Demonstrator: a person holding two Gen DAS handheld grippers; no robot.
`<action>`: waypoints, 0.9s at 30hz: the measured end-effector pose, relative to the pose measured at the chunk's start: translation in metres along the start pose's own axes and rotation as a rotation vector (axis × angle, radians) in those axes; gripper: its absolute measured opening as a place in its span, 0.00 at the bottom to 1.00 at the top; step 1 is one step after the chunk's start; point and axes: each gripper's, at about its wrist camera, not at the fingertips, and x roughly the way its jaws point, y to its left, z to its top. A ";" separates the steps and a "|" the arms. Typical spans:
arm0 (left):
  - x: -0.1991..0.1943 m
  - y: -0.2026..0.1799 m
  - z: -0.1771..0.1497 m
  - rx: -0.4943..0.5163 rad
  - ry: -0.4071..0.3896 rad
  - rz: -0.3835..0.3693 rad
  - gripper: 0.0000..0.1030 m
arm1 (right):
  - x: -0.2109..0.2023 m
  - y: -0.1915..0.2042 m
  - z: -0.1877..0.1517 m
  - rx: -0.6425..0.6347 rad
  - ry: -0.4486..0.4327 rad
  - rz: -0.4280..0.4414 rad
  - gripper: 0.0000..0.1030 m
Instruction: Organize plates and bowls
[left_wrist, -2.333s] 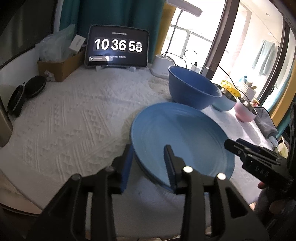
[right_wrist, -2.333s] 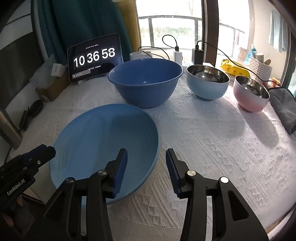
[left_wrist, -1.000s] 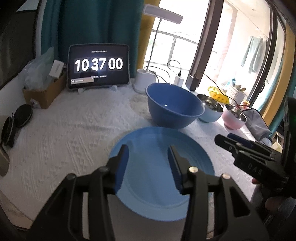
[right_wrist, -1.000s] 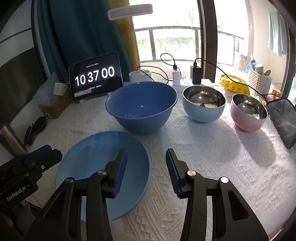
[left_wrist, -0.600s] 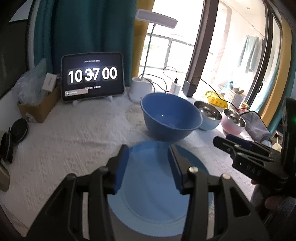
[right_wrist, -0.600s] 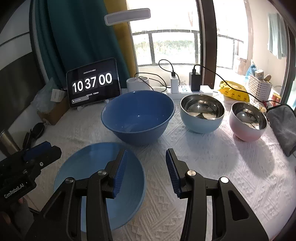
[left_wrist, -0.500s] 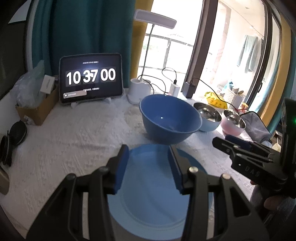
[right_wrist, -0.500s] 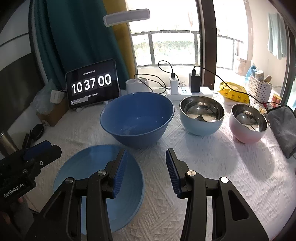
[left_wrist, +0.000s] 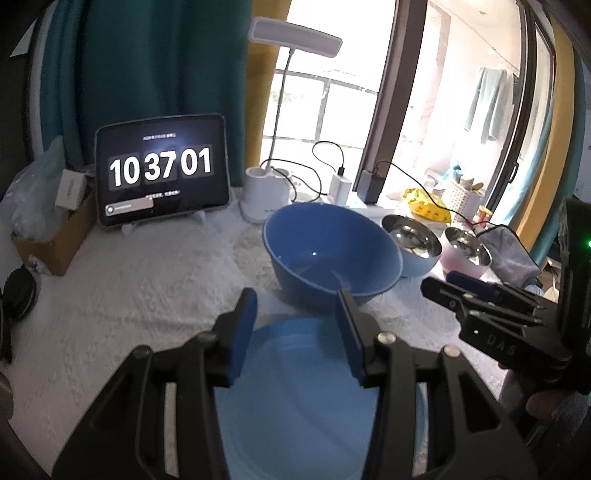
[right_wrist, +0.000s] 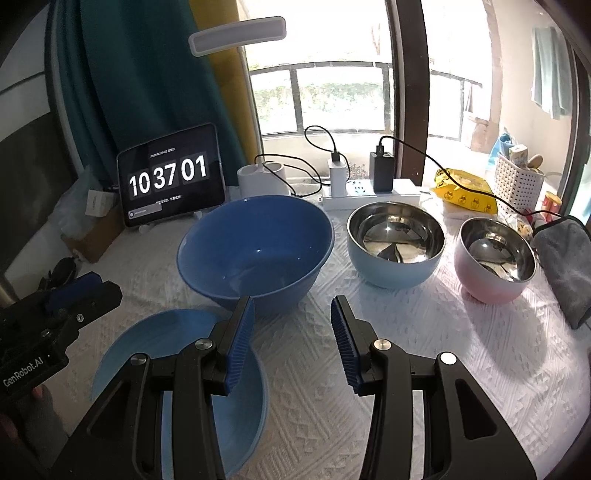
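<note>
Three bowls and one plate sit on the bench (right_wrist: 424, 332), which is covered by a white textured cloth. Largest is the dark blue bowl (right_wrist: 255, 251), standing in the middle; to its right stands the light blue bowl (right_wrist: 395, 243) with a steel lining, and further right the pink bowl (right_wrist: 493, 260), also steel inside. All three stand upright, apart from one another in a rough row. One blue plate (right_wrist: 177, 369) lies flat at the near left edge of the bench, just in front of the dark blue bowl.

Two tongs hover above the near edge. Left tongs (left_wrist: 295, 328) hang over the plate with their blue pads parted and nothing between them; right tongs (right_wrist: 291, 339) hang over bare cloth just right of the plate, likewise released and empty.

One tablet (right_wrist: 171, 177) stands propped at the far left, showing a clock reading 10 37 01. One white desk lamp (right_wrist: 260, 173) stands beside it, its bar head overhead. A white power strip (right_wrist: 369, 192) with two chargers and black cables lies behind the bowls. One yellow packet (right_wrist: 463, 192) and one white perforated basket (right_wrist: 517, 181) sit at the far right, with a grey towel (right_wrist: 565, 266) at the right edge. One cardboard box (left_wrist: 51, 240) sits at the far left. Behind the bench hang teal and yellow curtains beside a bright window with a balcony rail.
</note>
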 end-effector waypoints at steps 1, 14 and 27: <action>0.002 0.000 0.001 0.002 -0.001 0.001 0.44 | 0.002 -0.001 0.001 0.000 0.000 0.000 0.44; 0.047 0.001 0.020 0.013 0.025 -0.003 0.44 | 0.033 -0.015 0.016 0.036 -0.002 0.012 0.44; 0.085 0.000 0.024 -0.004 0.077 0.016 0.44 | 0.067 -0.026 0.021 0.066 0.037 0.034 0.44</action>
